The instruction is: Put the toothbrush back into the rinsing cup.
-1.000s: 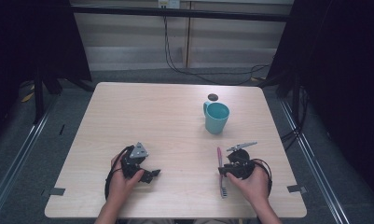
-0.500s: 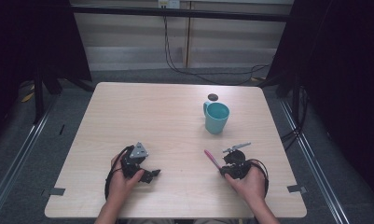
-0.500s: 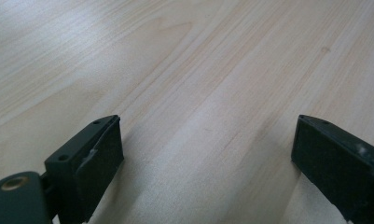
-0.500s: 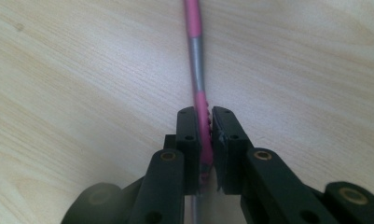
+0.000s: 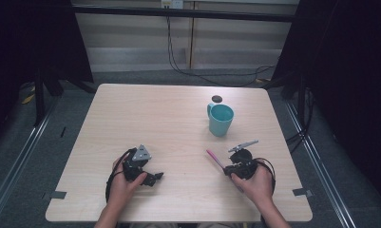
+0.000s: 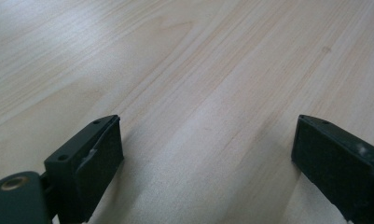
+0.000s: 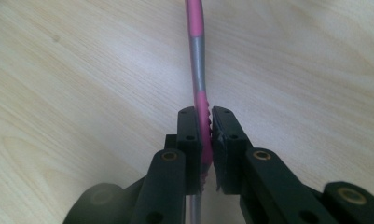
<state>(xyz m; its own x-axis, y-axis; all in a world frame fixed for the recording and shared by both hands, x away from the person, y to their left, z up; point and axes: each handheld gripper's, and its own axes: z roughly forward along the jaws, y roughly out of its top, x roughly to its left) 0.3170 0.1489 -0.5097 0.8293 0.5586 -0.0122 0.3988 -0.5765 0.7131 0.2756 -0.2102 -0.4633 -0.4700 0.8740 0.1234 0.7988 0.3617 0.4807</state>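
1. Pink-and-grey pen [image 7: 198,60]: we've got it pinched in the right gripper [image 7: 207,122], jaws clamped on its ribbed grip, tip angling out over the table [image 5: 145,114] towards the table's left.
2. Right gripper sits near the table's front edge, teal mug [image 5: 221,119] well beyond it.
3. Left gripper [image 6: 205,144]: jaws wide apart, nothing btwn them, low over bare wood.

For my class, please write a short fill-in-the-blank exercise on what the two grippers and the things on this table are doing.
1. The right gripper is shut on a pink and grey ____.
2. The left gripper has its jaws ____, with bare table between them.
3. The cup on the table is ____ in colour.
4. A small dark round thing lies just ____ the cup, on its far side from the person.

Missing words: pen; open; teal; behind
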